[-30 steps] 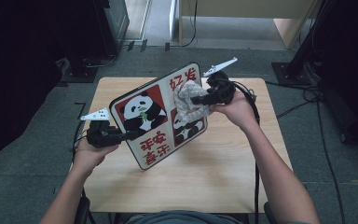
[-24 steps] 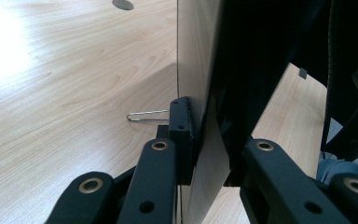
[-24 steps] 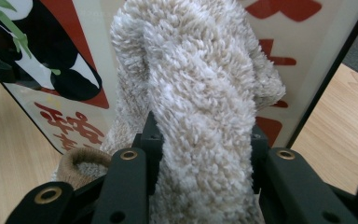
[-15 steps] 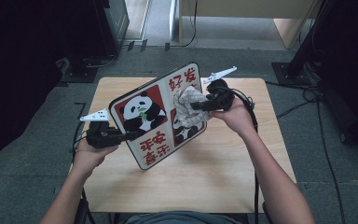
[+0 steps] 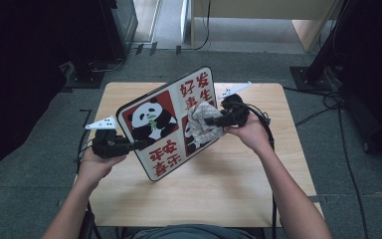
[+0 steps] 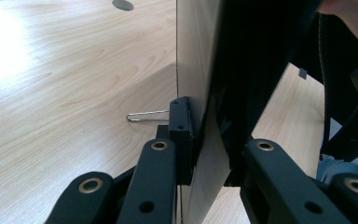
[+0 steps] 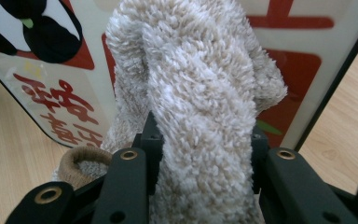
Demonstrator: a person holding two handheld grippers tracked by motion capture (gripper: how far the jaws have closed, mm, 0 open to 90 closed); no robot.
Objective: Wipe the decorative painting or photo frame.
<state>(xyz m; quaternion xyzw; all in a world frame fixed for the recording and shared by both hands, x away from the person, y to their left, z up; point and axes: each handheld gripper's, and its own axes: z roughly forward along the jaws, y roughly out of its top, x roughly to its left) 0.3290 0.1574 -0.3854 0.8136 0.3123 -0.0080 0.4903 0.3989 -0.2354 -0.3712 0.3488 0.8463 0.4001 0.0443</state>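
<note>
Panda board point(image 5: 166, 124) stands tilted on the table point(image 5: 229, 189), its nine-o'clock edge clamped by the left gripper point(image 5: 129, 145); the right gripper point(image 5: 210, 121), at three o'clock, presses a clenched fluffy cloth point(image 5: 201, 127) against its face.

Fluffy cloth point(image 5: 202, 124) against panda board point(image 5: 166, 122)

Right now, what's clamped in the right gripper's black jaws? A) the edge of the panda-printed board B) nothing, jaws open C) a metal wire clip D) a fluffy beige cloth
D: in the right gripper view the right gripper has its jaws pressed into both sides of a fluffy beige cloth, which lies against the printed face of the panda board; the board's edge is clamped by the left gripper instead.
</note>
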